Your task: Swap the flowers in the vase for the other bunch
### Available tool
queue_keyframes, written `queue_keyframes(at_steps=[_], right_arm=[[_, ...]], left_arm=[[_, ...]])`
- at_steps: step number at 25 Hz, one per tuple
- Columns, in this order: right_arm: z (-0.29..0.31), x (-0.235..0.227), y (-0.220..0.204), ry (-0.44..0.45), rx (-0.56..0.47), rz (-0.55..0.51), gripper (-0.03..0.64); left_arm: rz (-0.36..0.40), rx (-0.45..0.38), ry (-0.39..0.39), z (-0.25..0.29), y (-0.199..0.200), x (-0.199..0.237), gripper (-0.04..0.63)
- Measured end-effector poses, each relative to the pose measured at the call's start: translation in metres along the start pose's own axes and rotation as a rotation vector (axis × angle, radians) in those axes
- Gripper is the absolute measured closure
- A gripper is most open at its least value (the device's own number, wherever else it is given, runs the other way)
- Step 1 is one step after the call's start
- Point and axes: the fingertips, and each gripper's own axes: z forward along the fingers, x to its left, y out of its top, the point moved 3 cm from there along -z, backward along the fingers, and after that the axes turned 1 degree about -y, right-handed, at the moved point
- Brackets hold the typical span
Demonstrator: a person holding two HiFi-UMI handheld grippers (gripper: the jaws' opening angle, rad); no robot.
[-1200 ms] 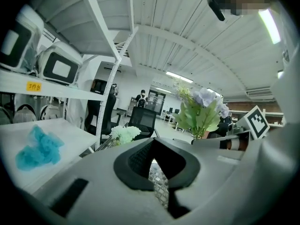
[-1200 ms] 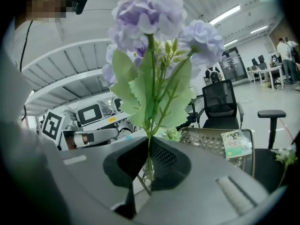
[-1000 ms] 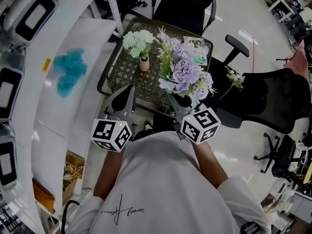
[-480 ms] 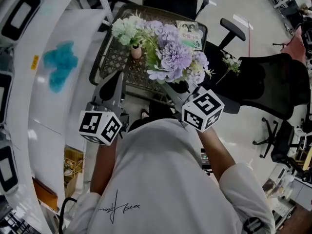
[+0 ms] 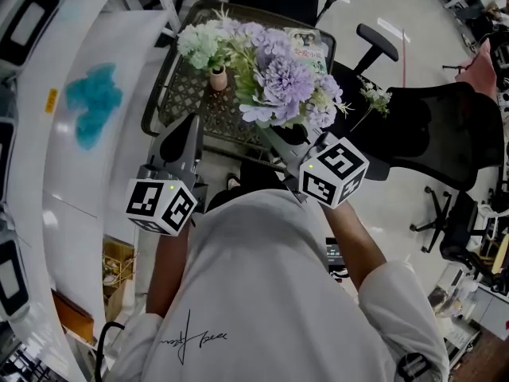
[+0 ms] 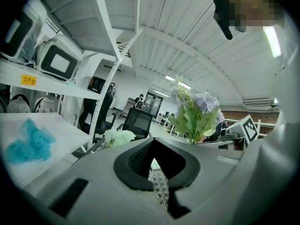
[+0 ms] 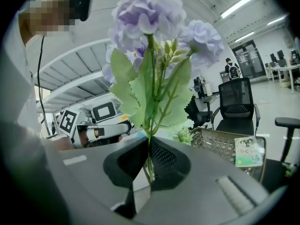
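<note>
Purple bunch gripped at the mesh table

Head view: both forearms reach toward the mesh table (image 5: pixel 228 119); the right gripper (image 5: pixel 280 143) lifts the purple bunch (image 5: pixel 288 86) over its near edge, beside the vase (image 5: pixel 218 78) standing on it. Left gripper view: the left gripper (image 5: pixel 193 121) is closed, empty. Right gripper view: jaws clamp the stems.

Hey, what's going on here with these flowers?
A person is working with a gripper in each hand at a metal mesh table. The right gripper is clamped on the stems of a purple bunch, holding it upright above the table. The left gripper is shut and empty, off to the table's near left. The small vase on the table has pale green flowers in it, so the swap isn't done.
</note>
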Motion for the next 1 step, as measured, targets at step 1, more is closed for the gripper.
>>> queue_keyframes(at_steps=[1], right_arm=[[0.0025, -0.0002, -0.0005, 0.003, 0.0, 0.001, 0.598]], left_arm=[[0.0, 0.0, -0.002, 0.0006, -0.001, 0.0021, 0.597]])
